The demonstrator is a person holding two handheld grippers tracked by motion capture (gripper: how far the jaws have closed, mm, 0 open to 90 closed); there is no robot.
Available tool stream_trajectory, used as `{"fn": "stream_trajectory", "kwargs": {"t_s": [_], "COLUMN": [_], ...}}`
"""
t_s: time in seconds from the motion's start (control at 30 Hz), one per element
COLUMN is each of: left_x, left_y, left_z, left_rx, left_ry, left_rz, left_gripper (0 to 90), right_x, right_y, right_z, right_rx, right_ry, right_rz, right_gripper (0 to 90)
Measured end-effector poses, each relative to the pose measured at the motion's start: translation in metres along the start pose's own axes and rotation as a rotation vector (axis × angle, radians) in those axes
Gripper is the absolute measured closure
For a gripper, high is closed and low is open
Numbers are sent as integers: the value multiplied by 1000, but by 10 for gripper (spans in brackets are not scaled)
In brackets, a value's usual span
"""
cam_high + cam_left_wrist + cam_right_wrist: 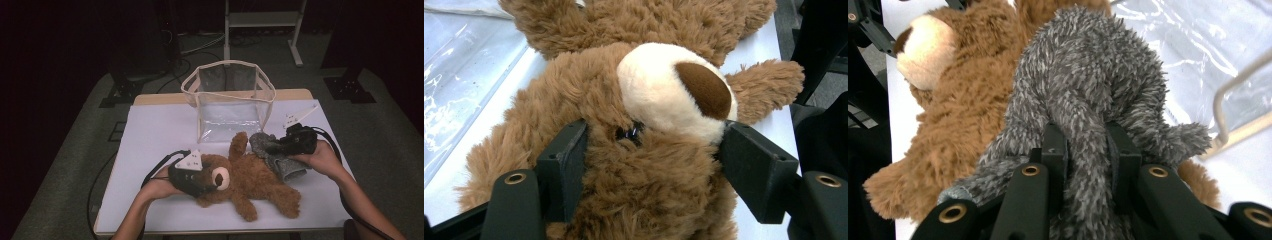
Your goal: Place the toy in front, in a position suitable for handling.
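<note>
The grey plush toy [1088,100] runs off the right gripper view's bottom edge (its lower end hidden behind the jaws).

The teddy bear [624,100] my left gripper [651,145] squeezes is shaggy brown plush, long-piled and matt, with a shorter cream velour muzzle, a smooth darker brown nose and a small glossy black bead of an eye. My jaws are matt black plastic, slightly grainy, with brass-coloured metal eyelets. The grey soft toy [1088,95] in my right gripper [1087,150] is fuzzier, a flecked grey-and-white pile, rough-looking. The bag [229,100] behind has clear, glossy, crinkled plastic walls edged with cream cloth binding. The table [150,145] wears a smooth, matt white sheet over a pale wooden top.
</note>
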State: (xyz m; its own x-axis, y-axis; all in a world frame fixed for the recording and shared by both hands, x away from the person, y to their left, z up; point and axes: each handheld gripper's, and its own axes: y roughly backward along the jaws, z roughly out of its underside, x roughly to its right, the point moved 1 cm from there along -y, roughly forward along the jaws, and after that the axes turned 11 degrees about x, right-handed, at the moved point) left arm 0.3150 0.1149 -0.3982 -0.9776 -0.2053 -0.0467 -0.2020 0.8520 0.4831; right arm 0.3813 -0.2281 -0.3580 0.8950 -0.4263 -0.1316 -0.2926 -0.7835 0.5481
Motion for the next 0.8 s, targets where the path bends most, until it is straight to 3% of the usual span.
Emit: {"fn": "stream_trajectory", "kwargs": {"t_s": [0.1,0.3,0.5,0.6,0.8], "left_x": [1,4,5,4,4], "left_y": [0,1,2,2,1], "left_z": [0,0,0,1,0], "left_rx": [-6,-10,-18,-17,-14], "left_ry": [-6,-17,-28,-27,-27], "left_rz": [-1,1,6,8,5], "left_gripper": [299,299,298,299,300], "right_x": [-2,-8,-9,-1,16], "right_y": [-8,-43,-65,-59,-21], "right_z": [-12,-38,-41,-30,4], "right_rx": [8,-4,-55,-59,-17], "right_ry": [18,62,86,43,-35], "right_rz": [-15,-65,-88,-73,-24], "right_gripper": [740,740,740,741,741]}}
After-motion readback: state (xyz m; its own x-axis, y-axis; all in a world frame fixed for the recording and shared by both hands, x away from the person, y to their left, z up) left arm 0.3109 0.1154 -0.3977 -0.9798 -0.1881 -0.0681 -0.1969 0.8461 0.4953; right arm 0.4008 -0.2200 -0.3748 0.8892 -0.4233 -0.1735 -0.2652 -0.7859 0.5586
